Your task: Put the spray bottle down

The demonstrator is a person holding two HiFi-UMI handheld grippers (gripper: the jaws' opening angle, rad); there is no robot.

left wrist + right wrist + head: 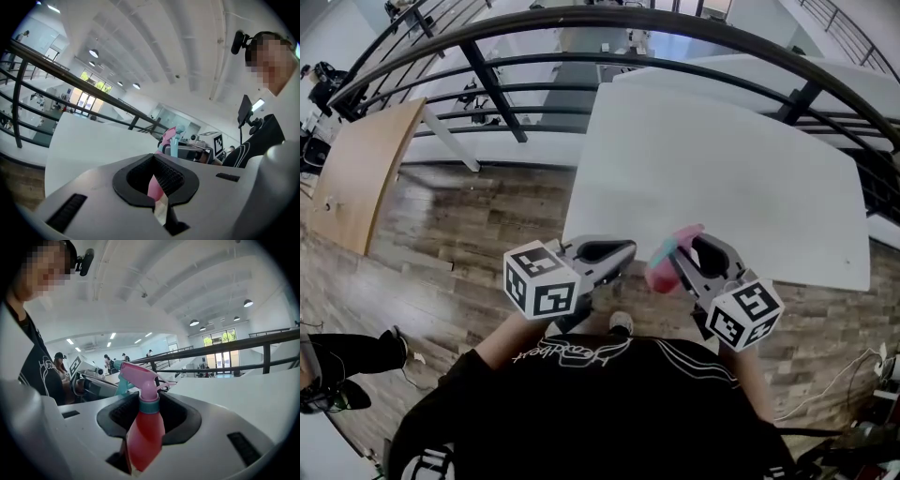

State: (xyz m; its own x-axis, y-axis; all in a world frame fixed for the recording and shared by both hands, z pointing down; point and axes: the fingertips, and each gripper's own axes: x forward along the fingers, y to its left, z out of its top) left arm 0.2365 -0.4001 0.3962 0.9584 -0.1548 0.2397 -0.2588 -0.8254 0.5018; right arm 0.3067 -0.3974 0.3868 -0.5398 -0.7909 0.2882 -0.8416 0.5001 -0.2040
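Note:
A pink spray bottle (662,270) with a teal collar and a pink trigger head hangs over the near edge of the white table (722,159). My right gripper (689,251) is shut on it. In the right gripper view the spray bottle (144,432) stands upright between the jaws, its head above them. My left gripper (623,250) is just left of it at the same height, shut with nothing in it. The left gripper view shows the bottle's head (169,137) over the left gripper (157,180) and a pink strip of it through the jaw slit.
A dark metal railing (581,19) curves round the far side of the table. A wooden board (361,173) leans at the far left over the wood floor (469,225). My feet and dark shirt fill the bottom of the head view.

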